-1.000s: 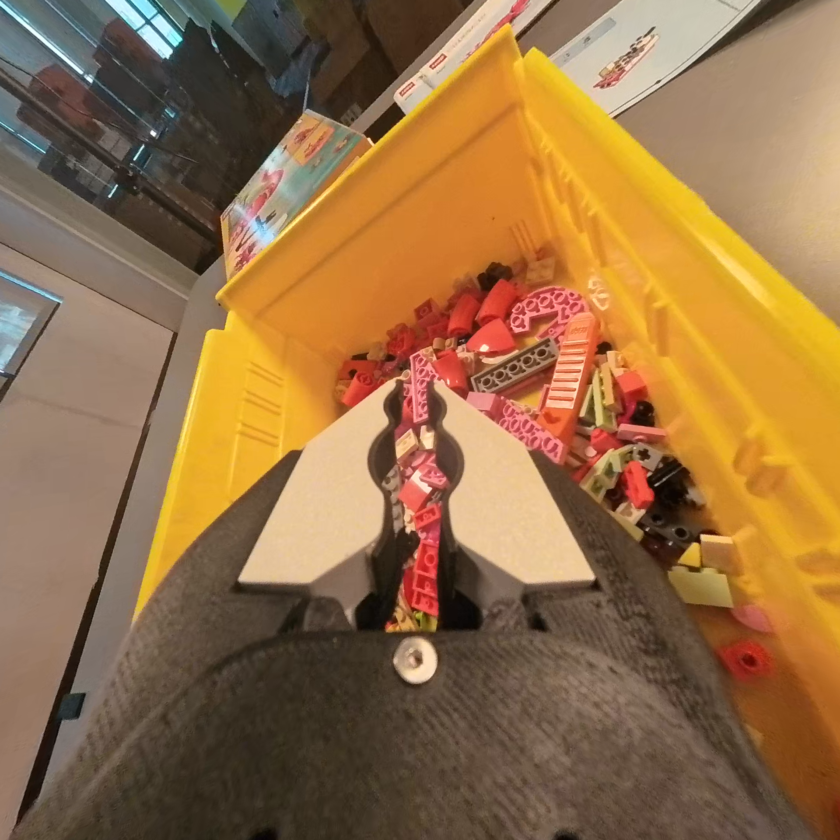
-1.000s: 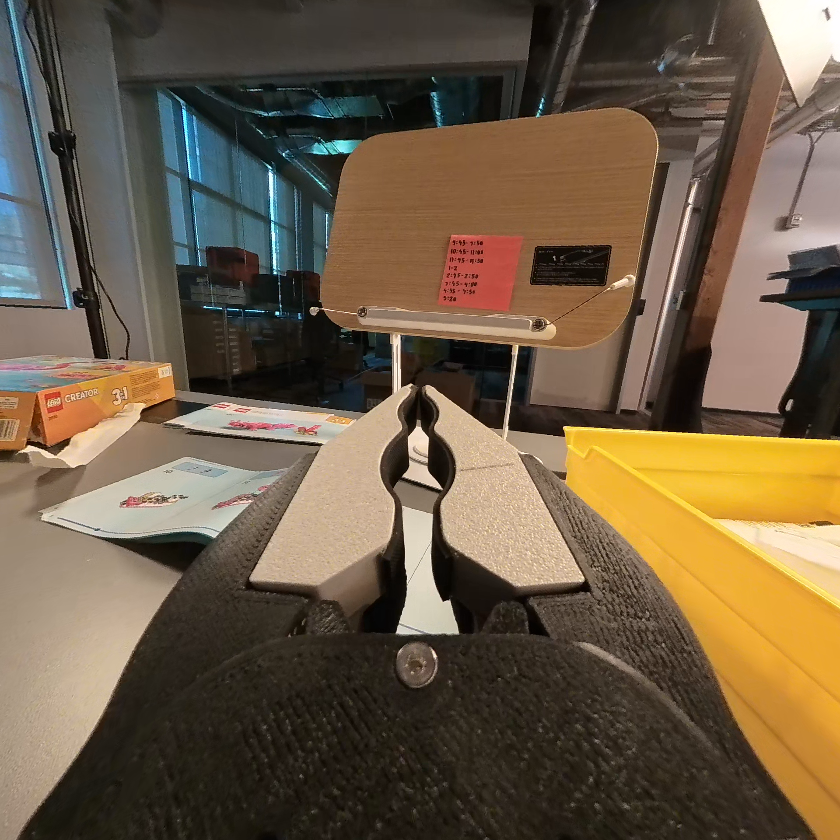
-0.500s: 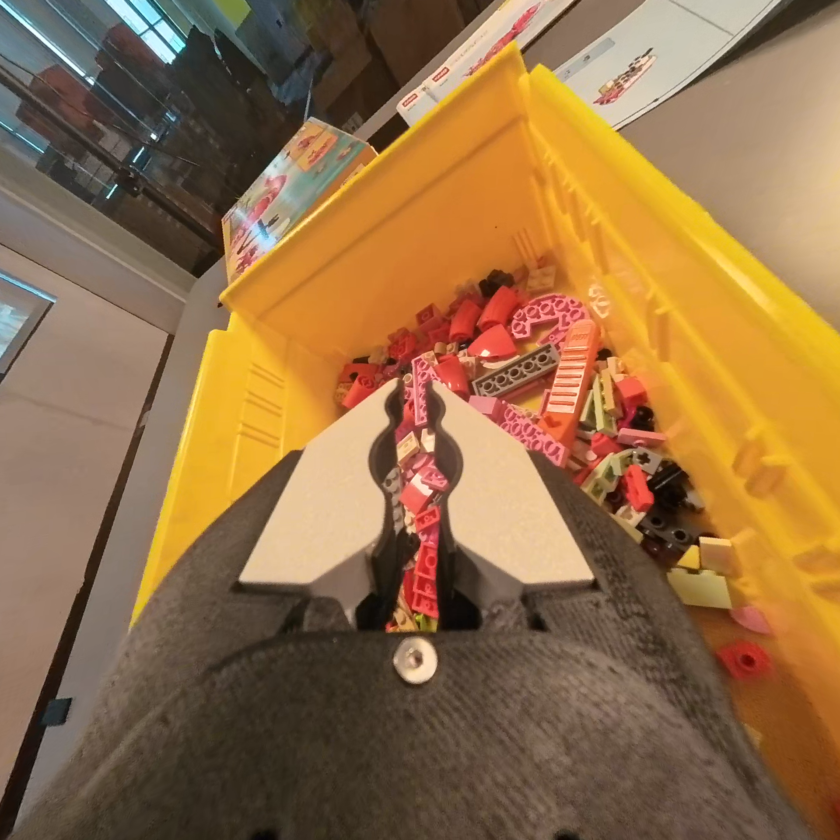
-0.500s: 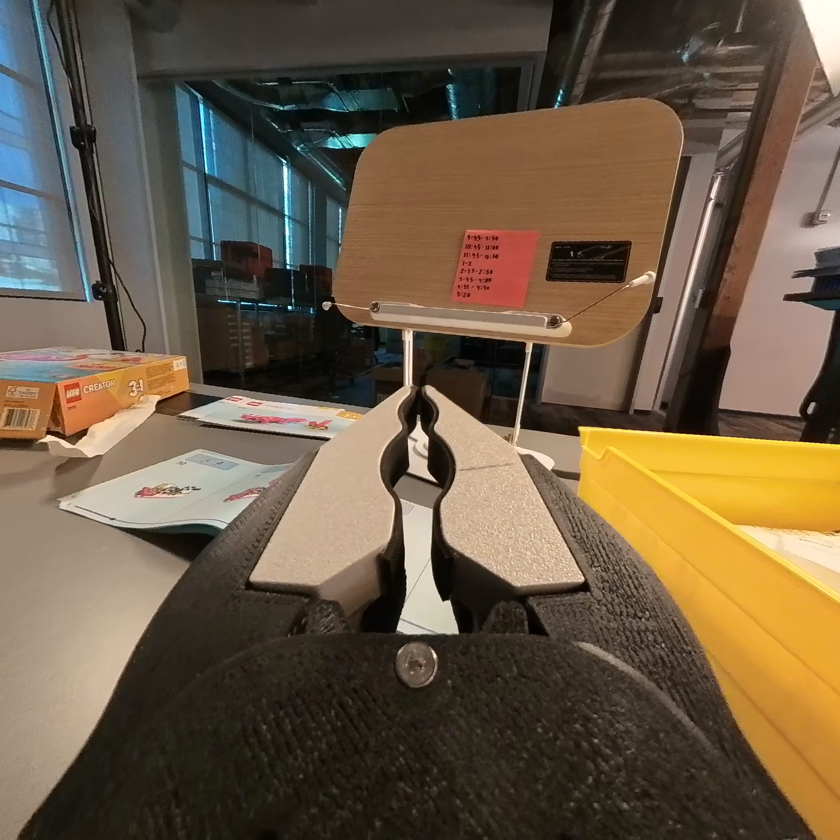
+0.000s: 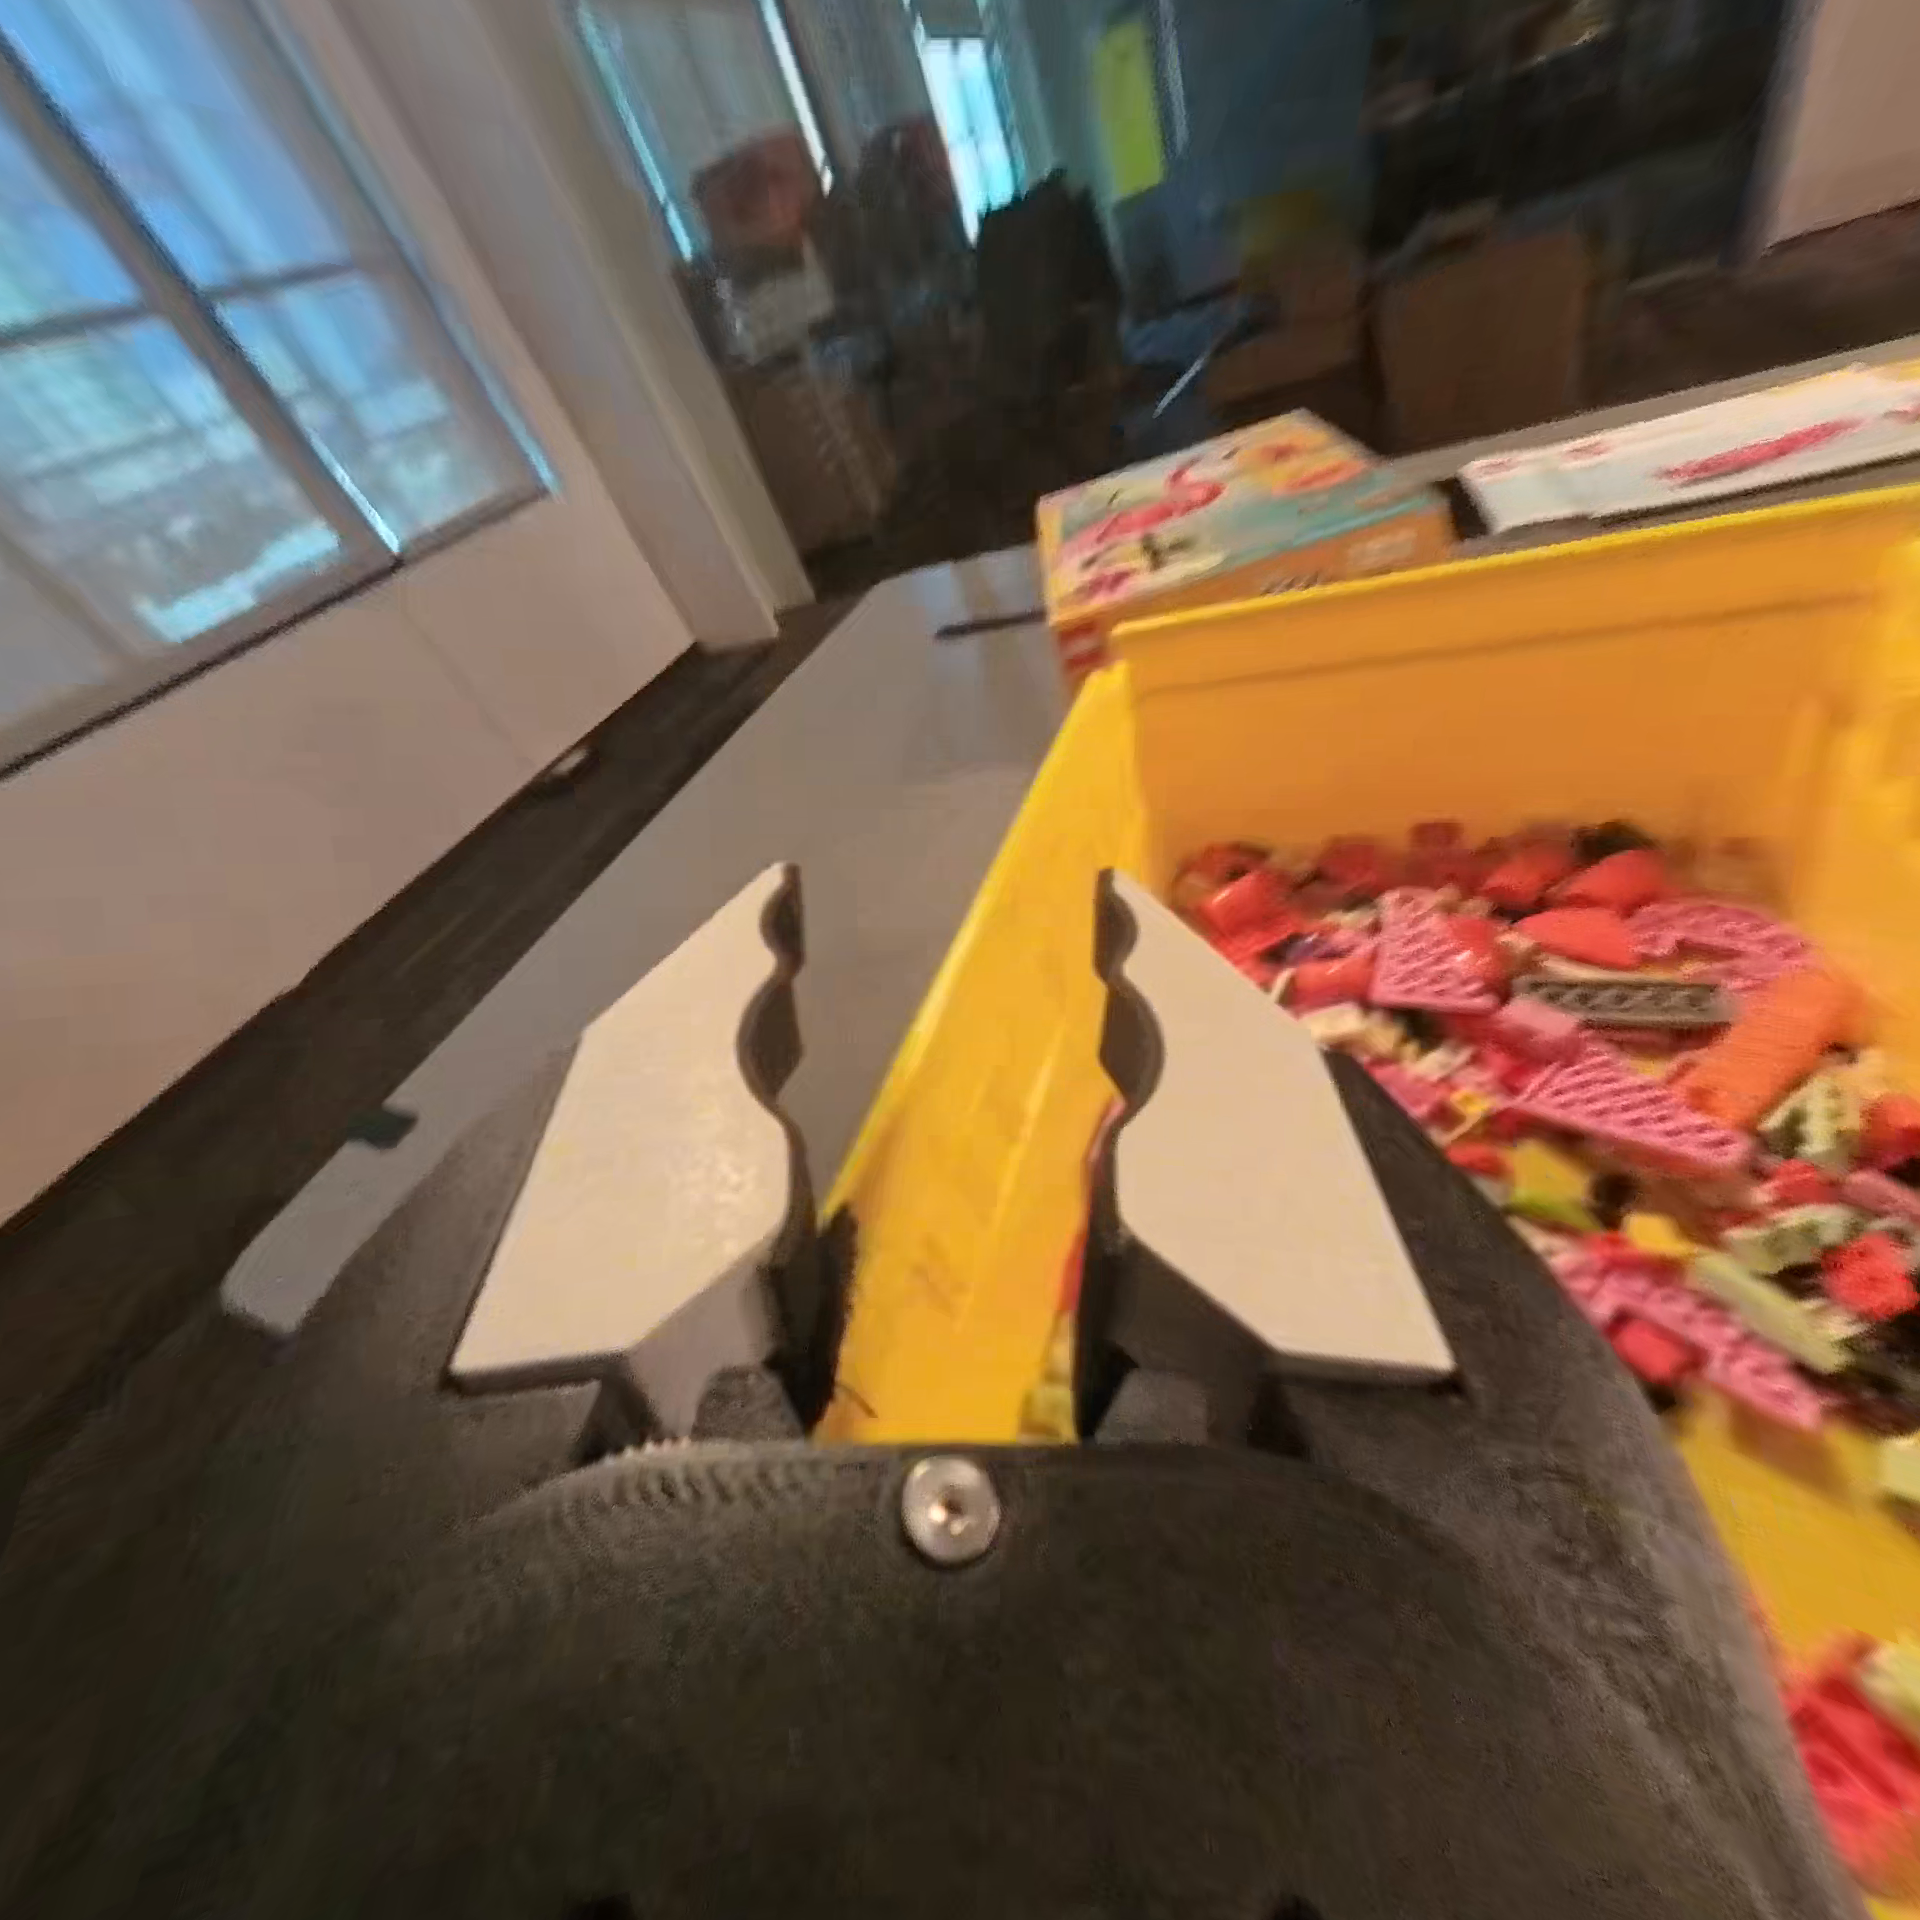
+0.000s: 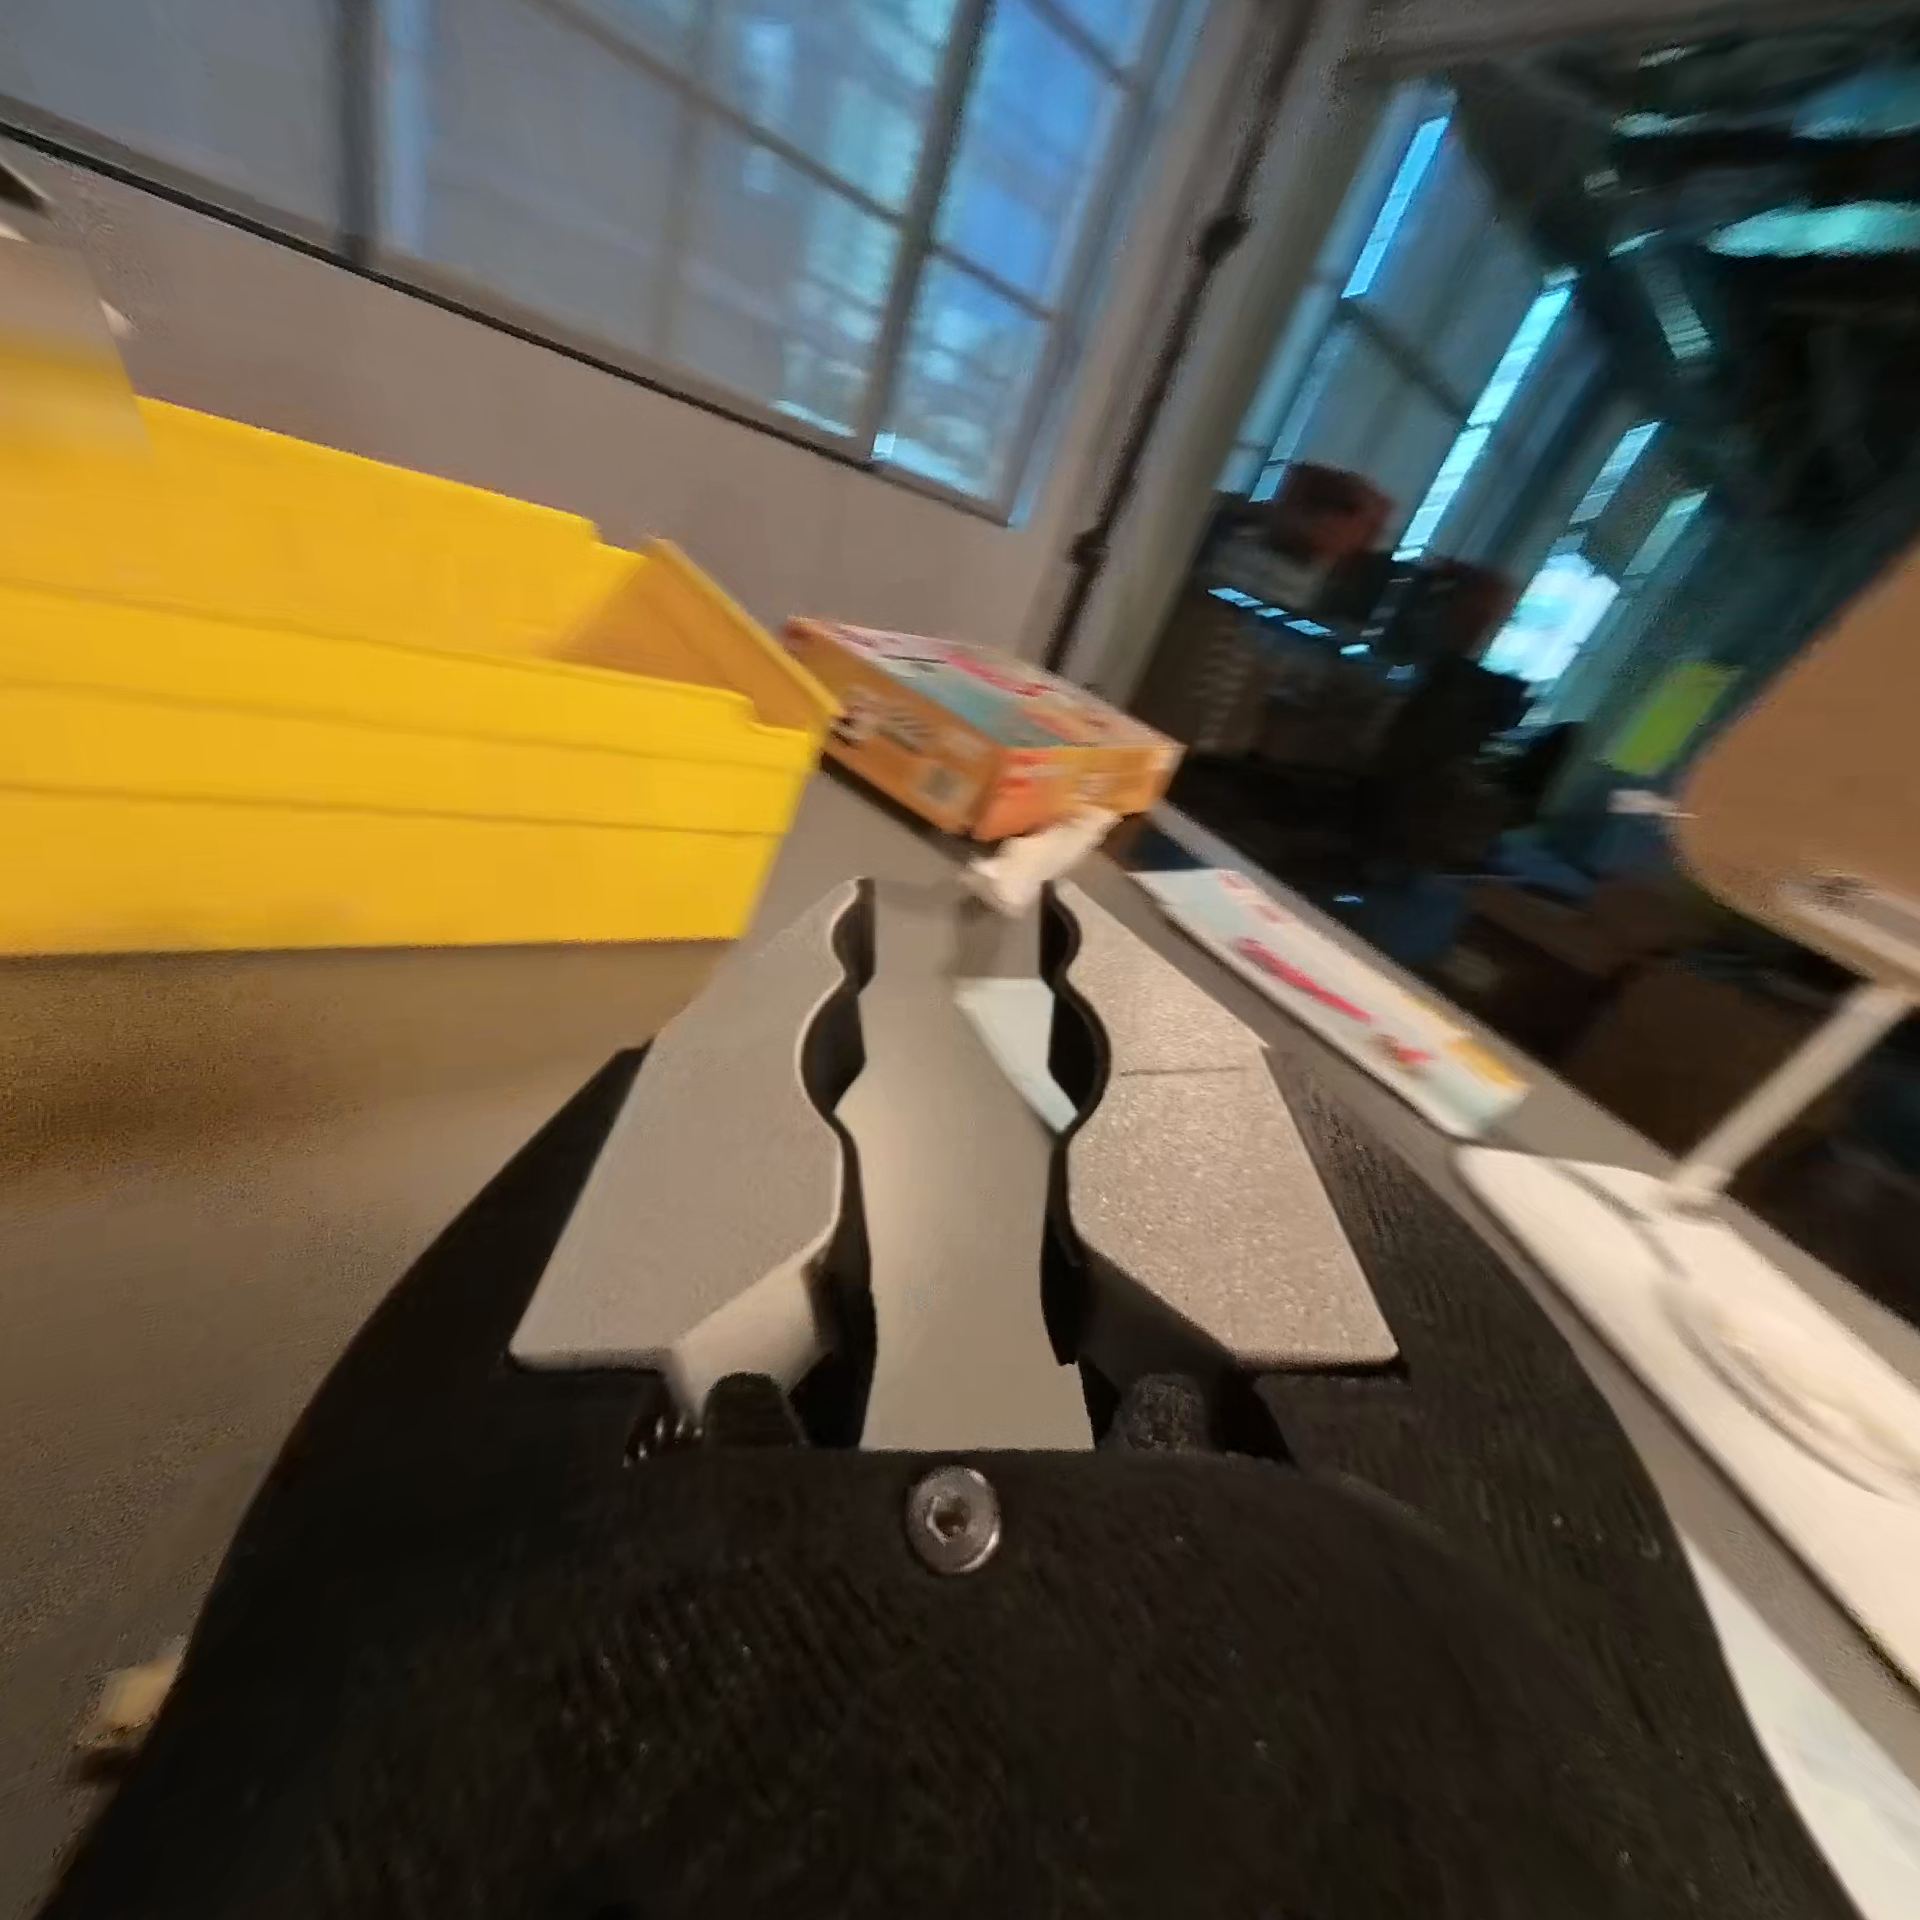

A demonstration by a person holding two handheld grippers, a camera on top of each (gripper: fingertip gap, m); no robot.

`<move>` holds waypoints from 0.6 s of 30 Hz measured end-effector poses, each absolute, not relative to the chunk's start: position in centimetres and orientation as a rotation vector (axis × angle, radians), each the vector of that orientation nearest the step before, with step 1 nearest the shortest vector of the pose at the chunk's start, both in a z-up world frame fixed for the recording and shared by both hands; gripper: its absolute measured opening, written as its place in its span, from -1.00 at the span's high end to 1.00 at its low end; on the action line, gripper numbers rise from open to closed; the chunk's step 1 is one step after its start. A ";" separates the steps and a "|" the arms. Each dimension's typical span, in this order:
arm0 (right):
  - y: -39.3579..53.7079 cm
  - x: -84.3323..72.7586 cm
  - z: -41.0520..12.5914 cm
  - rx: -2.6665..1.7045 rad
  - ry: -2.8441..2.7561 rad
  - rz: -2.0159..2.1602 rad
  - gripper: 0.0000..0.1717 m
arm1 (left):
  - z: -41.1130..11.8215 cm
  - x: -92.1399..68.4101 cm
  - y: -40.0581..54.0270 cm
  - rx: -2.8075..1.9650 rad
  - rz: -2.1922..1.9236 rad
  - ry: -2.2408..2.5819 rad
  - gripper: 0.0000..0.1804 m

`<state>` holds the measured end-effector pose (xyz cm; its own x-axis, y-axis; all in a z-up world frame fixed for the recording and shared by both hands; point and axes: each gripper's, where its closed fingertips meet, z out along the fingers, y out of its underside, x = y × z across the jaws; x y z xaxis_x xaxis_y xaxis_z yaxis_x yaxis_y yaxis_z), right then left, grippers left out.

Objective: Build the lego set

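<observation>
The yellow bin (image 5: 1455,727) holds a pile of loose red, pink and pale green bricks (image 5: 1558,987). My left gripper (image 5: 945,878) is open and empty. It hangs over the bin's left wall (image 5: 997,1091), which shows between the two fingers without touching them. The view is blurred. My right gripper (image 6: 954,894) is open and empty, low over the grey table (image 6: 312,1091). The yellow bin (image 6: 364,790) stands to its left. A pale booklet's corner (image 6: 1013,1039) lies on the table behind the gap between its fingers.
The set's orange box (image 5: 1236,520) stands behind the bin; it also shows in the right wrist view (image 6: 997,727), with a crumpled white scrap (image 6: 1039,857) at its near end. Instruction booklets (image 6: 1330,987) and a wooden book stand (image 6: 1818,779) are to the right.
Both grippers have opened from nearly shut. The left one swung from above the bricks to the bin's left wall. The right one turned left, from the book stand toward the bin and the box.
</observation>
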<state>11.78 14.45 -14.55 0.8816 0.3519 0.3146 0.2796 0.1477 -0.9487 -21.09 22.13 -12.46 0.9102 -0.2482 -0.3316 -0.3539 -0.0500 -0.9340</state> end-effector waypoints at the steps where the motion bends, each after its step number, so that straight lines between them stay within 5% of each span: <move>1: 14.7 10.1 -14.5 -1.468 -0.546 0.130 0.58 | -13.1 -22.7 22.3 -1.700 0.103 0.453 0.29; 5: 16.3 4.6 -13.7 -1.562 -0.531 0.402 0.29 | -17.0 -24.7 22.1 -1.966 -0.137 0.479 0.17; 11: 21.1 1.9 -13.1 -1.721 -0.490 0.451 0.25 | -19.4 -23.3 20.7 -2.097 -0.364 0.618 0.72; 18: 22.9 -1.1 -9.7 -1.811 -0.731 0.354 0.36 | -20.0 -21.9 17.1 -2.153 -0.274 0.755 0.93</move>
